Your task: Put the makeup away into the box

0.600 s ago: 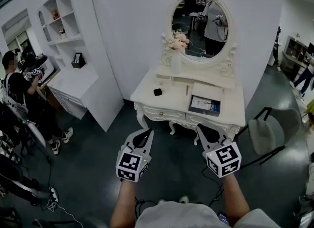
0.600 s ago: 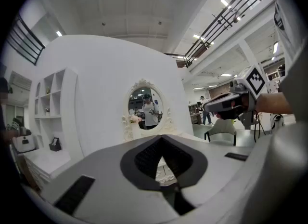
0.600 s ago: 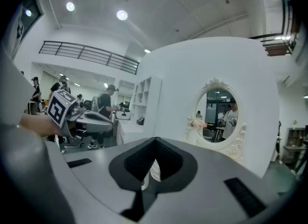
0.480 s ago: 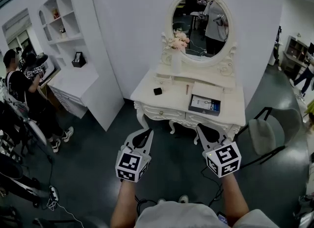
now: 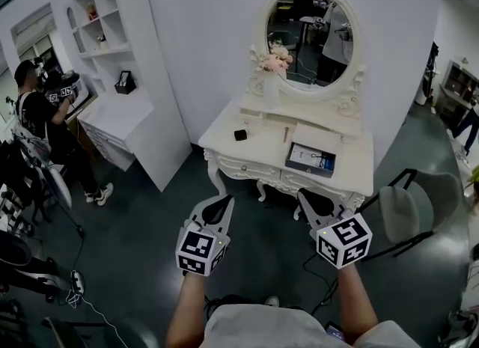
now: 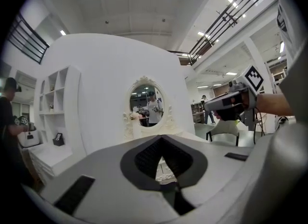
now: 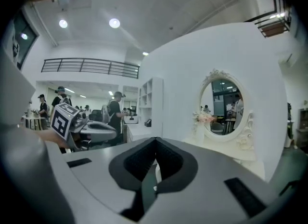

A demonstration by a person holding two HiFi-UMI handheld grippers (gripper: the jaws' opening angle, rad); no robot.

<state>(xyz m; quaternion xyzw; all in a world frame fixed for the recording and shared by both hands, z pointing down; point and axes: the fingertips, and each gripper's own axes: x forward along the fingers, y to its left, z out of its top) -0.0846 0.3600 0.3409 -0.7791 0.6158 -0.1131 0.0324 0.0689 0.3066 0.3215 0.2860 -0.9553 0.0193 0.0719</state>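
Observation:
A white vanity table (image 5: pixel 247 152) stands a step ahead of me under an oval mirror (image 5: pixel 310 36). On it lies an open box (image 5: pixel 310 159) with a dark inside, a small black makeup item (image 5: pixel 240 135) and a thin stick (image 5: pixel 285 135). My left gripper (image 5: pixel 222 201) and right gripper (image 5: pixel 305 197) hover side by side over the dark floor, short of the table's front edge. Both point at the table with jaws closed together and nothing between them. The left gripper (image 6: pixel 161 138) and right gripper (image 7: pixel 155 140) show touching tips in their own views.
A vase of pink flowers (image 5: pixel 270 77) stands at the table's back. A grey chair (image 5: pixel 404 208) is to the right, a white shelf unit with a desk (image 5: pixel 112 107) to the left. People (image 5: pixel 34 111) stand at far left; cables (image 5: pixel 75 283) lie on the floor.
The head view has shifted slightly, so the room slides a little in the picture. Both grippers hold their place before the table with jaws unchanged.

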